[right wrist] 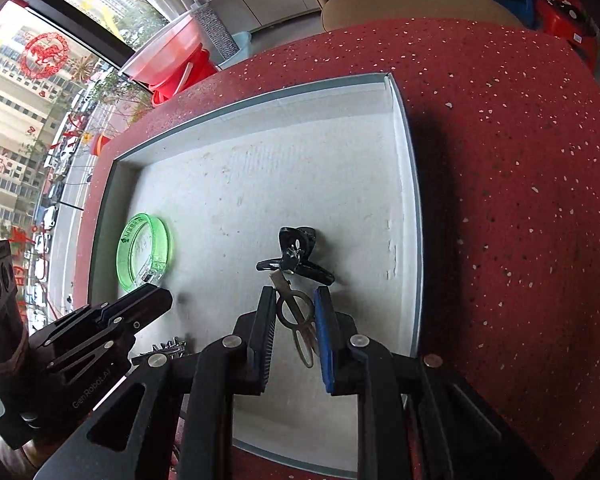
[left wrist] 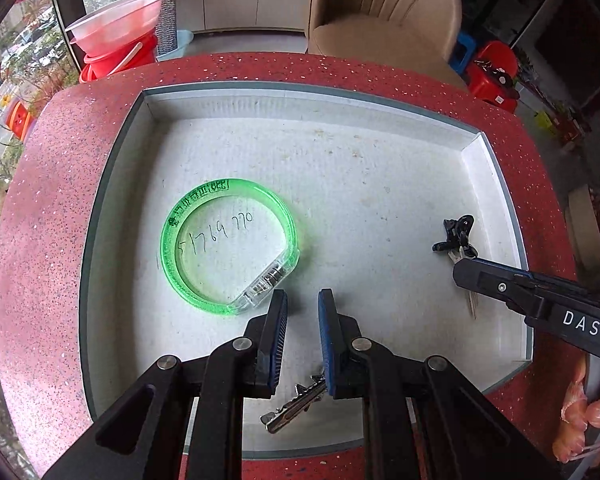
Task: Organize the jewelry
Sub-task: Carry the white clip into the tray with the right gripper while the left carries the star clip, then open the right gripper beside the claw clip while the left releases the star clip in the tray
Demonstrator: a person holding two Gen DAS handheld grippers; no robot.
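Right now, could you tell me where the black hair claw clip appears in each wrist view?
Left wrist view: black claw clip lies far right in the white tray, beyond the right gripper.
Right wrist view: centre, just beyond the fingertips.
Shared landmark: the green bangle.

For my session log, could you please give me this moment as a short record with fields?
surface: red speckled table
container: shallow white tray
bangle: green bangle, flat in the tray's left part
black clip: black hair clip, right part of tray
metal clips: bronze hair clip between the right tongs; silver hair clip under the left tongs
tongs state: both open, holding nothing
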